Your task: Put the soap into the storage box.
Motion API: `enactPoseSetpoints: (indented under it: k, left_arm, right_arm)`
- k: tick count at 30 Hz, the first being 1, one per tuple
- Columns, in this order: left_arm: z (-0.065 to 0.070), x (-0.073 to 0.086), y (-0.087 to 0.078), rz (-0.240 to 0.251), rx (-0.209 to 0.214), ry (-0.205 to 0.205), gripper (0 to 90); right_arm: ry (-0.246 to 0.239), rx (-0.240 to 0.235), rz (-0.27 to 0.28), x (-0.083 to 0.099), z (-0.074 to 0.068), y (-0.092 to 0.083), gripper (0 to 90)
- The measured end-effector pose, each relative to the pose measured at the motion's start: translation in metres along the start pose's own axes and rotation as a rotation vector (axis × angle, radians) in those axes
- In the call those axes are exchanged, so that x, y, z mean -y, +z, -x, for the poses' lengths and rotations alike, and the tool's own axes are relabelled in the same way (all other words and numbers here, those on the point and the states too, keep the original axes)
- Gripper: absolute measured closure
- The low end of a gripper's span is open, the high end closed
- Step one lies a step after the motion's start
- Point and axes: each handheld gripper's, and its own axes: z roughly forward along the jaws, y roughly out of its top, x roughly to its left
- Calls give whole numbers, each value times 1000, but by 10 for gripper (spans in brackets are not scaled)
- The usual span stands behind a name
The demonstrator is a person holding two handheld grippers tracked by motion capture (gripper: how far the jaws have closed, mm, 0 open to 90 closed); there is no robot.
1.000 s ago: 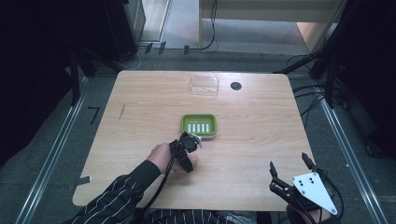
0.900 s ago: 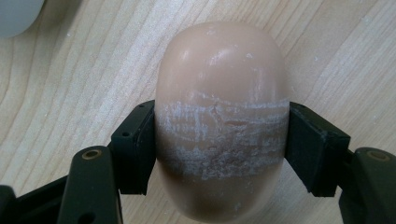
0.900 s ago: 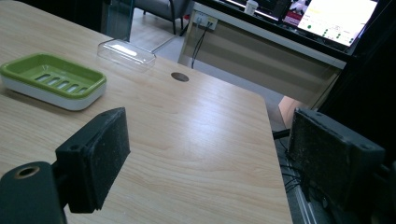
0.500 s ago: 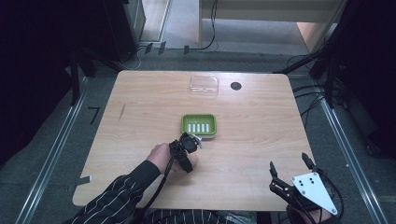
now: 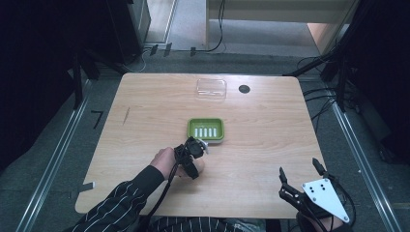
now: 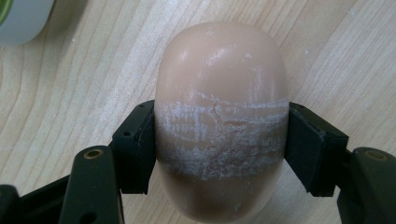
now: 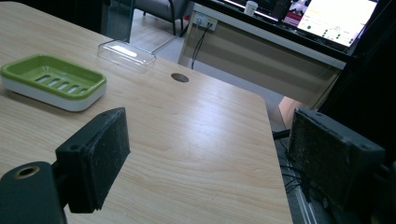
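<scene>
Left gripper (image 6: 219, 140) clamped on soap bar (image 6: 220, 116) btwn its pads, just beside green soap dish (image 5: 206, 130).

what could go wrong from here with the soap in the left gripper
The soap bar is smooth and rounded, and the left gripper pinches it only across its middle, where the surface is already scuffed white; it might squirt out. The green soap dish has a raised rim, so a low carry could bump or shove it. The right gripper waits open at the table's near edge, too far to steady the dish.
</scene>
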Motion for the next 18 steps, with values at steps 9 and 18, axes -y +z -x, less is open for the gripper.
enactPoseSetpoints:
  k: [9, 18]
  left_arm:
    - [-2, 2, -4, 1, 5, 13, 336]
    - [-5, 4, -7, 1, 3, 27, 336]
  right_arm:
    - [2, 0, -1, 0, 0, -1, 134]
    - [-3, -1, 2, 0, 0, 0, 134]
